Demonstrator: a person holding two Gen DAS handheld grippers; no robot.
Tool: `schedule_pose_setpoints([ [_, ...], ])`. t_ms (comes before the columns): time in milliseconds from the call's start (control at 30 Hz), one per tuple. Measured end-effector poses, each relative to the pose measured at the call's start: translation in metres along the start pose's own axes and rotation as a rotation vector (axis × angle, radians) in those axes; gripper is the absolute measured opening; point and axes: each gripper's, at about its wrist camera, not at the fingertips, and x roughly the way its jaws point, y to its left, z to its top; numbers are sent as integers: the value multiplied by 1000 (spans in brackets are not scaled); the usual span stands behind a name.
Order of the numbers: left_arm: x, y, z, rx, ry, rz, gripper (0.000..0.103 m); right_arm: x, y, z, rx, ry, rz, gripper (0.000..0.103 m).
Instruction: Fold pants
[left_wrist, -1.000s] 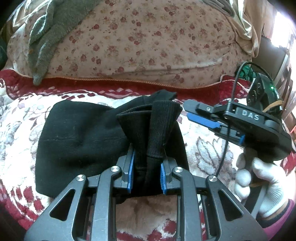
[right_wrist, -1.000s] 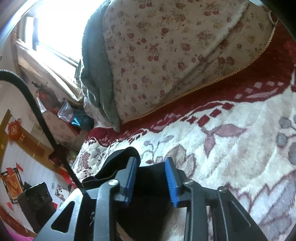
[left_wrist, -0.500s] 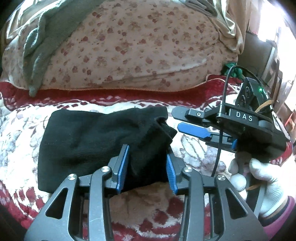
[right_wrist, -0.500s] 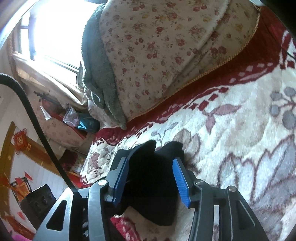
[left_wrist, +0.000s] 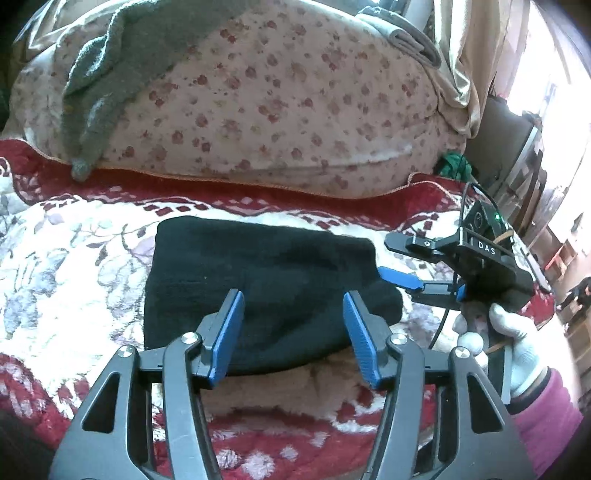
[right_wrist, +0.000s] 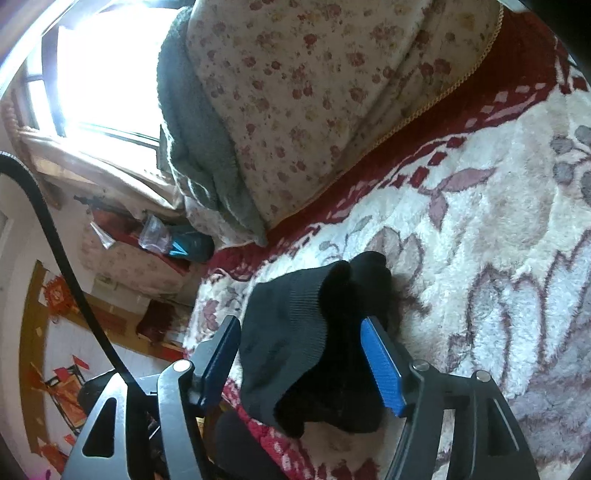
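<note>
pants (left_wrist: 258, 288): black knit, lying as a folded bundle on the floral blanket (left_wrist: 74, 258), in front of the flowered pillow (left_wrist: 277, 110).
left gripper (left_wrist: 293, 328): jaws wide, we hold nothing; it hangs over the bundle's near edge.
right gripper (right_wrist: 306, 362): jaws wide, empty, at the ribbed cuff end (right_wrist: 295, 306).
handling: we judge the fabric soft, light, limp and thick; layers may slide or spring open.
grasp: we would pinch all layers together at the cuff end and a folded edge.
</note>
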Motion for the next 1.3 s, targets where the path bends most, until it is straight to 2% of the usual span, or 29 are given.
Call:
schedule_pose_setpoints([
  [133, 15, -8, -2, 0, 29, -33, 56, 18, 4, 3, -31, 37, -42, 65],
  [200, 26, -18, -3, 22, 35, -35, 56, 24, 7, 6, -71, 40, -78, 60],
  [267, 39, -28, -6, 35, 50, -52, 56, 28, 14, 9, -150, 27, -109, 27],
  [333, 52, -34, -8, 39, 78, -65, 56, 33, 18, 9, -223, 40, -131, 17],
  [467, 73, -46, -9, 31, 99, -81, 56, 38, 23, 13, -292, 45, -157, 10],
  [600, 73, -49, -4, -12, 93, -134, 56, 31, 30, 18, -340, 19, -172, 9],
  [767, 80, -44, -8, -22, 113, -138, 56, 36, 4, 17, -304, 29, -241, 9],
  [900, 72, -41, -5, -3, 121, -118, 56, 29, -8, 15, -230, -11, -194, 12],
  [1100, 45, -16, 2, -50, 87, -75, 56, 14, 17, 9, -240, -18, -249, 24],
  [1133, 39, -11, 3, -54, 76, -57, 56, 12, 22, 6, -255, -17, -244, 32],
  [1167, 34, -5, 4, -58, 63, -40, 56, 11, 28, 3, -265, -17, -243, 44],
  [1200, 29, 1, 5, -60, 54, -28, 56, 9, 32, 1, -272, -17, -244, 48],
  [1300, 15, 22, 7, -73, 35, 7, 56, 6, 35, -4, -252, -15, -236, 49],
])
